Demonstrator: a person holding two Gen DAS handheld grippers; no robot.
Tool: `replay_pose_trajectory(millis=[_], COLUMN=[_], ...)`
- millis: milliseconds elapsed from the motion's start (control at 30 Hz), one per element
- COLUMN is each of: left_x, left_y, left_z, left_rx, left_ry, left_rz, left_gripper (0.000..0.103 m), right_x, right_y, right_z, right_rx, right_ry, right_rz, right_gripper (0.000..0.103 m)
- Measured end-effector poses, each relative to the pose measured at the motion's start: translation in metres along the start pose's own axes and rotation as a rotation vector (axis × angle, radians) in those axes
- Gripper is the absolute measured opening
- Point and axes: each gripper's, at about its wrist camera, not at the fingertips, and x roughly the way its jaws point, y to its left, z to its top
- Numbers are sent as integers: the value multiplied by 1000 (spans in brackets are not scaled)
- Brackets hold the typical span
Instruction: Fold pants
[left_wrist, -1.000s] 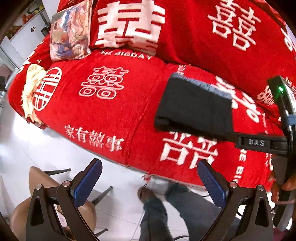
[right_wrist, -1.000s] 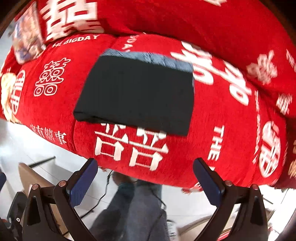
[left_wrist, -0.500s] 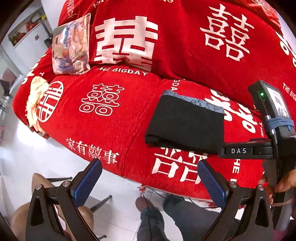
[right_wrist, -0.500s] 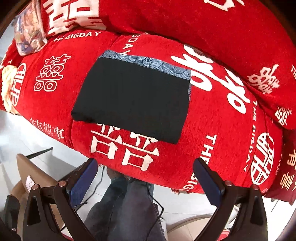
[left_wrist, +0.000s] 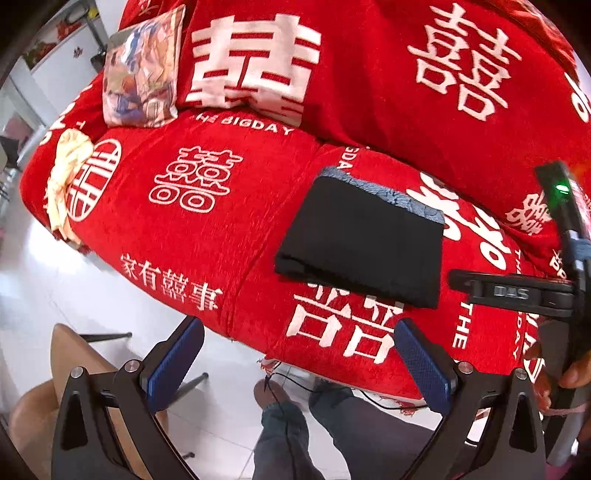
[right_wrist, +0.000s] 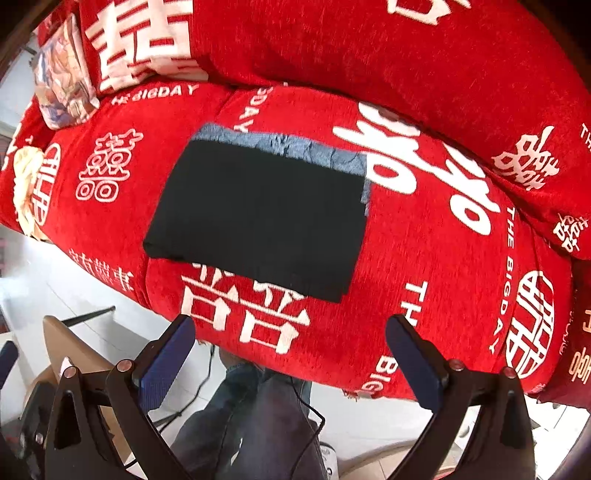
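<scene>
Both tongs (left_wrist: 295, 363) (right_wrist: 290, 354) agape above folded pants (right_wrist: 258, 218) on red sofa (right_wrist: 424, 258)

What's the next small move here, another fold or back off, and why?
Probably back off and leave it. The pants already lie as a flat, compact rectangle on the red sofa cover, with the blue-grey waistband at the far edge. The left gripper and right gripper are both open, empty and off the seat, so I see nothing that needs another fold.
</scene>
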Motion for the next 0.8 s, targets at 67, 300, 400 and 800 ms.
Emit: replay_pose_trajectory(millis=[67, 300, 400, 800], left_x=[4, 13, 15, 19], left_y=[0, -14, -25, -57], left_z=[2, 13, 17, 36], left_rx=[-9, 35, 74, 169], left_ry=[12, 25, 27, 24], left_rz=[2, 55, 76, 98], left_gripper=[103, 103, 103, 103], right_x=[-5, -14, -13, -10], right_y=[-6, -32, -43, -67], right_z=[-1, -12, -17, -15], right_rx=[5, 46, 74, 133], right_ry=[-26, -88, -92, -93], right_rz=[8, 12, 16, 22], right_gripper=[103, 103, 103, 103])
